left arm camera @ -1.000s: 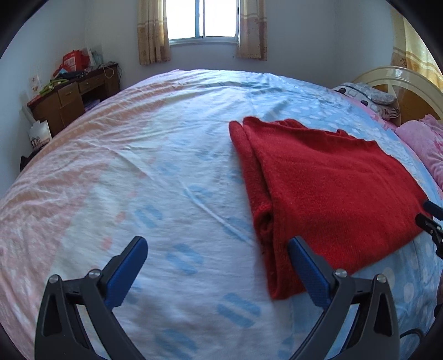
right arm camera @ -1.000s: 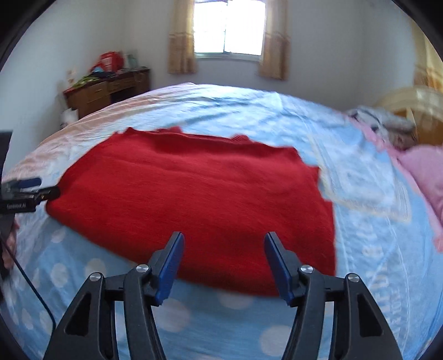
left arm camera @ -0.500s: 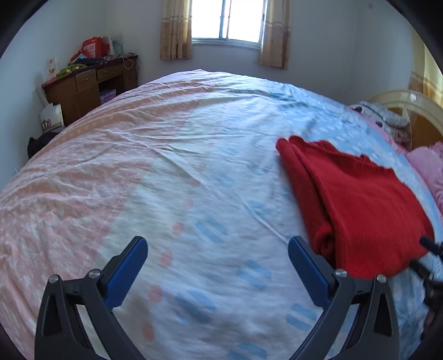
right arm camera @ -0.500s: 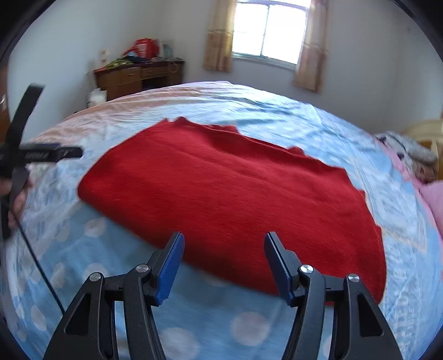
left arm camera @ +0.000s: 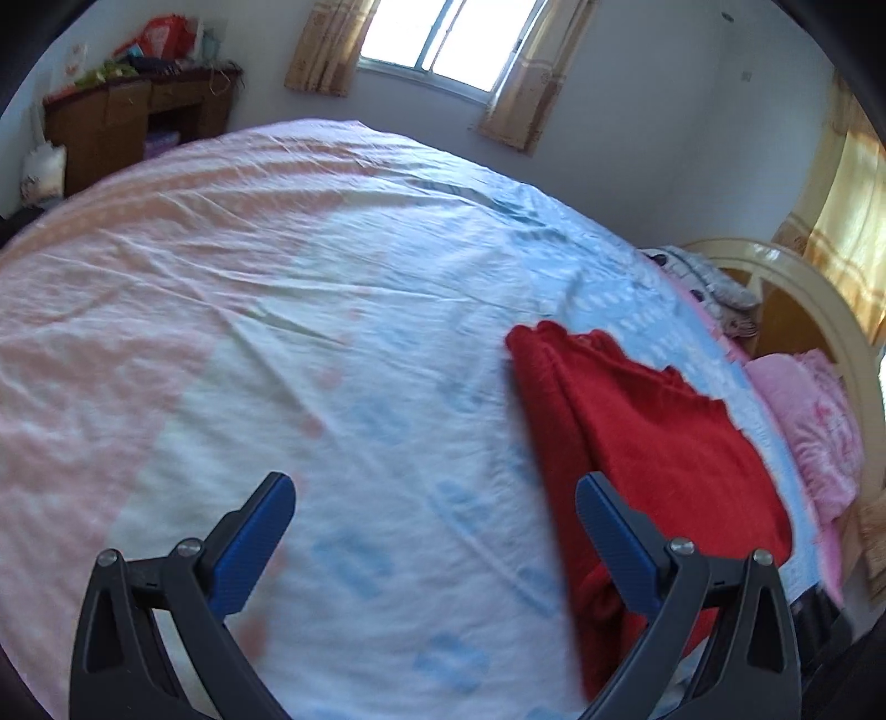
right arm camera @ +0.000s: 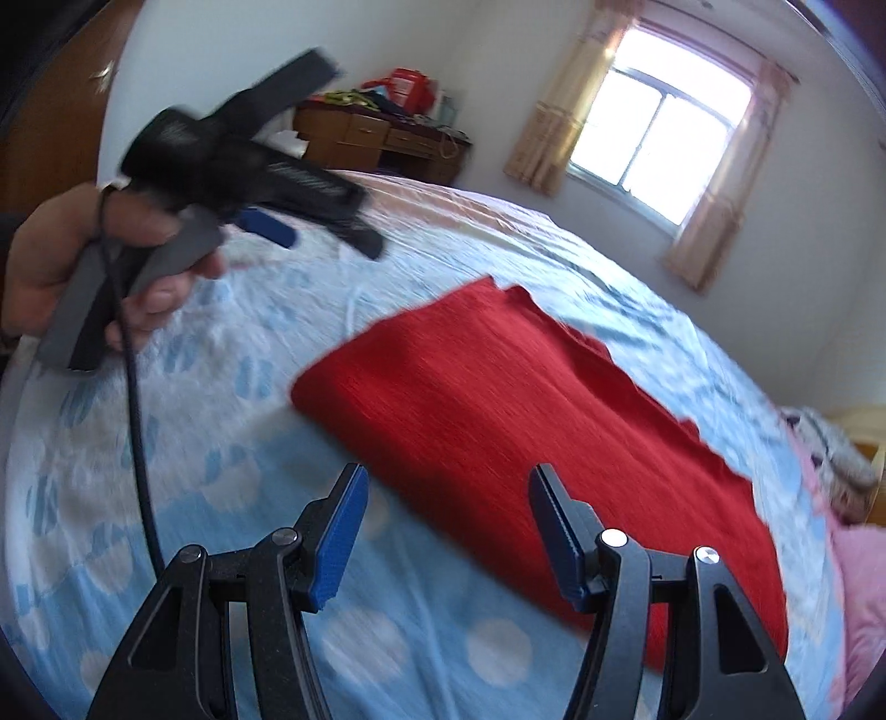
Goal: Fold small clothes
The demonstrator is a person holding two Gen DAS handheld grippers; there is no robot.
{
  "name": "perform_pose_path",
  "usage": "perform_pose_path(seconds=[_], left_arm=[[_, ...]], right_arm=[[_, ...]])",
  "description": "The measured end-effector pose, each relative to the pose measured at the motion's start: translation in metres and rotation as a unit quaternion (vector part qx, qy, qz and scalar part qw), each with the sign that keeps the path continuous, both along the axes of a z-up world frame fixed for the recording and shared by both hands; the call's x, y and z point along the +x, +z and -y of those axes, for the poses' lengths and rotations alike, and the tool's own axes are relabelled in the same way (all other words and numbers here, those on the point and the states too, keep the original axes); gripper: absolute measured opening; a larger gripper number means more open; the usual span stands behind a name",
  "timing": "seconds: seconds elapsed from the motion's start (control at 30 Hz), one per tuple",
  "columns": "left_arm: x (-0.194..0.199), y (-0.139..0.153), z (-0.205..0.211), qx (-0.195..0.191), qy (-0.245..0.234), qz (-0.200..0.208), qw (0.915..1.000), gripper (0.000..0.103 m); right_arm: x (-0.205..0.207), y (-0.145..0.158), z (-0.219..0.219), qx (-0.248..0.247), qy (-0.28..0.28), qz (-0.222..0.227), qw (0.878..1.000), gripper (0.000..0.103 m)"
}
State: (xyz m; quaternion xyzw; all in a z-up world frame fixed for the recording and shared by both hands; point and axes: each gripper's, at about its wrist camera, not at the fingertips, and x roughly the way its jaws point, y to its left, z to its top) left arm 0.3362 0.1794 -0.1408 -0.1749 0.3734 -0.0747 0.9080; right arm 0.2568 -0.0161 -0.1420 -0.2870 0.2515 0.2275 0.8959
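Left gripper [left arm camera: 434,515] at 6 o'clock, jaws wide apart, nothing between them, over pink-and-blue bedsheet [left arm camera: 277,343]. Folded red garment [left arm camera: 653,437] at 4 o'clock, lying flat, right blue pad overlapping its near edge in view. Window [left arm camera: 448,39] at 12, wooden desk [left arm camera: 127,122] at 10, pink blanket [left arm camera: 814,421] at 3.

Landmark: the bed [left arm camera: 277,332], which carries everything named here.
Folded garment [right arm camera: 498,415]: lies flat on the bed, on its side toward the headboard.
Headboard [left arm camera: 819,310]: stands at the bed's end beyond the garment.
Pillow [left arm camera: 814,421]: on the bed, between the garment and the headboard.
Window [left arm camera: 448,39]: in the wall beyond the bed's far edge.
Table [left arm camera: 133,122]: against that wall, off the bed's far corner, away from the headboard.
Left gripper [right arm camera: 310,232]: over the bed, on the garment's side away from the headboard, not touching it.
Right gripper [right arm camera: 443,498]: over the bed's near edge, just short of the garment.
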Motion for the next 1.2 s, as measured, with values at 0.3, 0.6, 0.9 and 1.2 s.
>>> perform_pose_path(seconds=[0.3, 0.6, 0.9, 1.2], left_arm=[[0.041, -0.011, 0.014, -0.098, -0.059, -0.012, 0.9934, 0.103], [0.065, -0.011, 0.043, -0.076, -0.095, -0.019, 0.9924, 0.097], [0.074, -0.017, 0.049, -0.073, -0.106, -0.022, 0.9914, 0.051], [0.073, -0.018, 0.047, -0.093, -0.116, -0.023, 0.9885, 0.014]], right_arm=[[0.011, -0.010, -0.044, -0.027, 0.004, 0.044, 0.999, 0.061], [0.024, -0.016, -0.035, -0.015, -0.021, 0.022, 0.999, 0.034], [0.019, -0.018, -0.034, -0.011, -0.024, 0.030, 0.999, 0.026], [0.024, -0.013, -0.034, -0.007, -0.019, 0.026, 0.999, 0.008]])
